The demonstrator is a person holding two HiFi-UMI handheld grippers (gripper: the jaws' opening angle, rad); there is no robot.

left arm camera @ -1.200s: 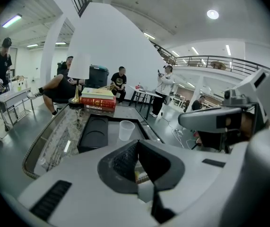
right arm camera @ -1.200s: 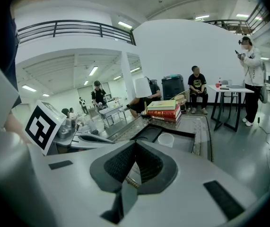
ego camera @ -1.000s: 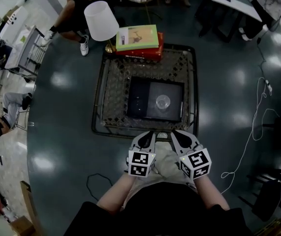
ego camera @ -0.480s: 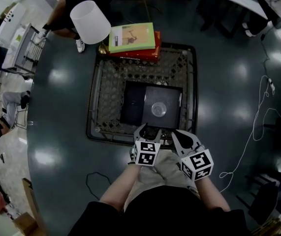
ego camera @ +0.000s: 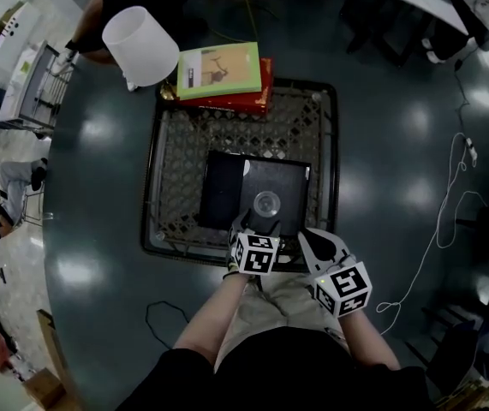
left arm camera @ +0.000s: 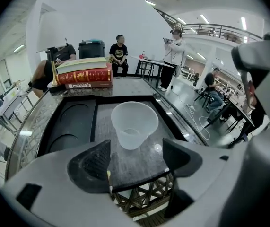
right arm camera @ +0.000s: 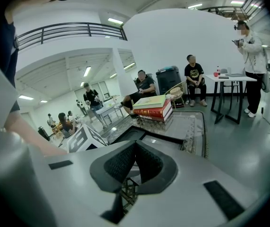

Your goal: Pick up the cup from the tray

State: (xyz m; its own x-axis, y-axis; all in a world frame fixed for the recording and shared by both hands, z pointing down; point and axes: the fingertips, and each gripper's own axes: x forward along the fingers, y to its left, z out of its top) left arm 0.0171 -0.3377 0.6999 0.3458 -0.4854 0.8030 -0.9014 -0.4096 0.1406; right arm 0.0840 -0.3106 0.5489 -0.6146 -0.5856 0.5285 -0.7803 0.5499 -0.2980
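Head view: cup (ego camera: 266, 202) nearer than before

Your head view looks steeply down on the surface (ego camera: 184, 148); the left gripper view and right gripper view sit low at its near edge, facing the books (left arm camera: 83, 74) (right arm camera: 152, 109) (all three share them).

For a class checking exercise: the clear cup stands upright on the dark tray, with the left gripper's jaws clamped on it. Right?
No. The cup does stand upright on the tray, but the left gripper is not clamped on it: its jaws are opening with nothing between them, the cup just ahead. The left gripper view shows this.
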